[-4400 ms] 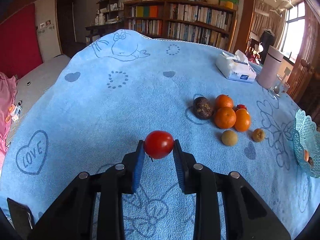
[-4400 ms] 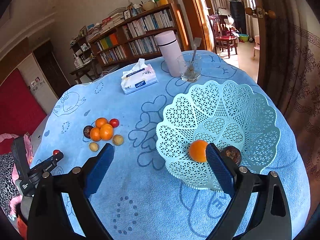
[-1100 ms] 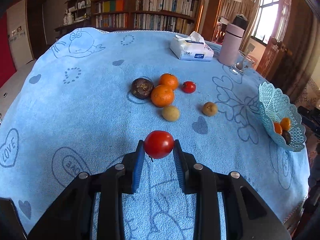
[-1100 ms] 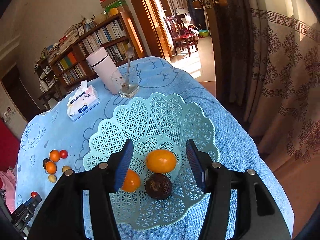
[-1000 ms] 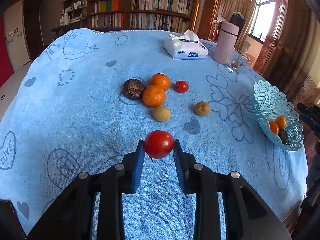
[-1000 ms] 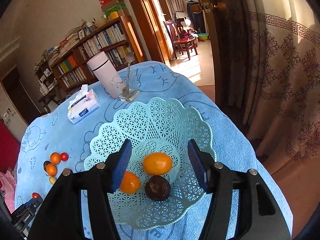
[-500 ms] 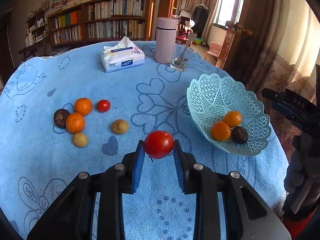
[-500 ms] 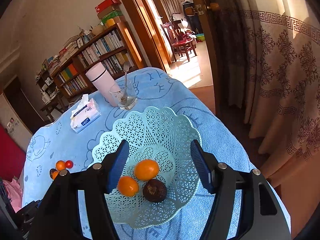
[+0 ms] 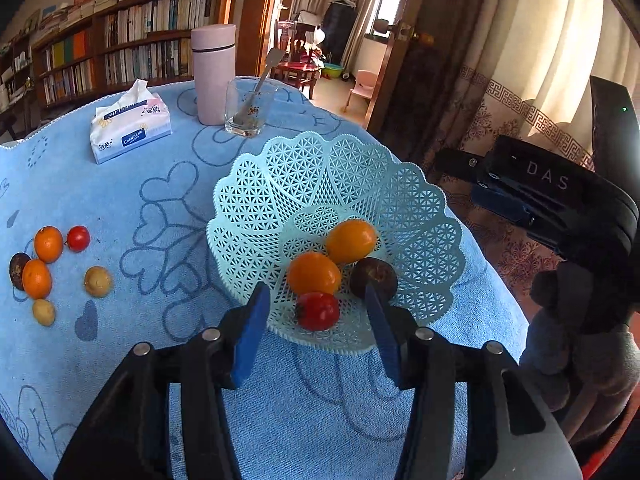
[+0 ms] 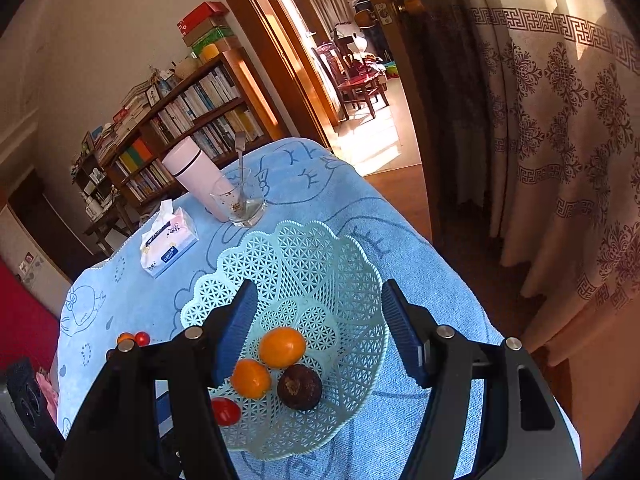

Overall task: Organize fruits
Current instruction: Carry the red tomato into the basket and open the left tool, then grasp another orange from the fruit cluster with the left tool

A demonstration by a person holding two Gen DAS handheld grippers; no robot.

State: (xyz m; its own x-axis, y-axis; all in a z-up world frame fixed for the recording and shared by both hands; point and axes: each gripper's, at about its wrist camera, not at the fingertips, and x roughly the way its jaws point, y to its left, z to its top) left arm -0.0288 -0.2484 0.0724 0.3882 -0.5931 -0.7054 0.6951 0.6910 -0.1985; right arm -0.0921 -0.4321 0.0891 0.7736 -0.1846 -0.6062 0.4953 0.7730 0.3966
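The pale green lattice basket stands near the right edge of the blue cloth. It holds two oranges, a dark round fruit and a red tomato by its near rim. My left gripper hangs over that rim with its jaws opening. The tomato lies free between the pads, touching neither. My right gripper is open above the basket with nothing held. In that view the tomato is half hidden behind a finger. Several loose fruits lie on the cloth at the left.
A tissue box, a pink flask and a glass with a spoon stand at the back of the table. The right gripper's body and a gloved hand are at the right, by the curtain.
My left gripper carried the tomato across to the basket, then opened and let it fall inside. The right gripper drew back slightly from the basket.
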